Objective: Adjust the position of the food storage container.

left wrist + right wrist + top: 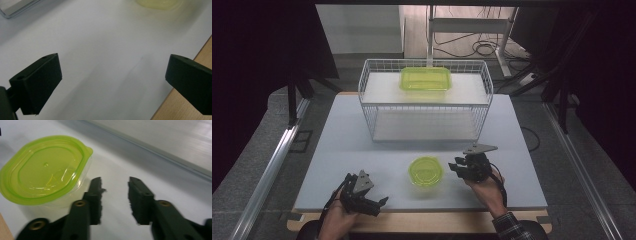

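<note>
Round tub [426,171] with green lid, sitting upright on grey mat [337,150], lower centre of high view, between the two hands. Nearly circular from above, so no clear long axis there; in right gripper view [45,170] looks slightly oval, stretched from lower left to upper right of the frame, with small tab on lid rim pointing toward upper right. Lid on, facing up.

Left gripper [374,204] at lower left of high view, held in left hand [337,220], near front edge of mat, tips aimed toward right of frame. Jaws spread wide, nothing between them; in left gripper view [112,80], bare mat in the gap, wooden table edge [200,52] at right, blurred yellow-green tub [157,3] at top edge.

Right gripper [458,167] at lower right of centre, held in right hand [487,192], tips aimed toward left of frame at tub, just beside it, not touching. Jaws parted, a moderate gap, holding nothing; in right gripper view [115,187], tub lies left of left-hand jaw, close by it.

Wire basket [424,100] in upper centre, standing on far part of mat, well apart from tub. Rectangular green-lidded box [425,79] on basket's upper shelf, long axis running left to right across frame.
</note>
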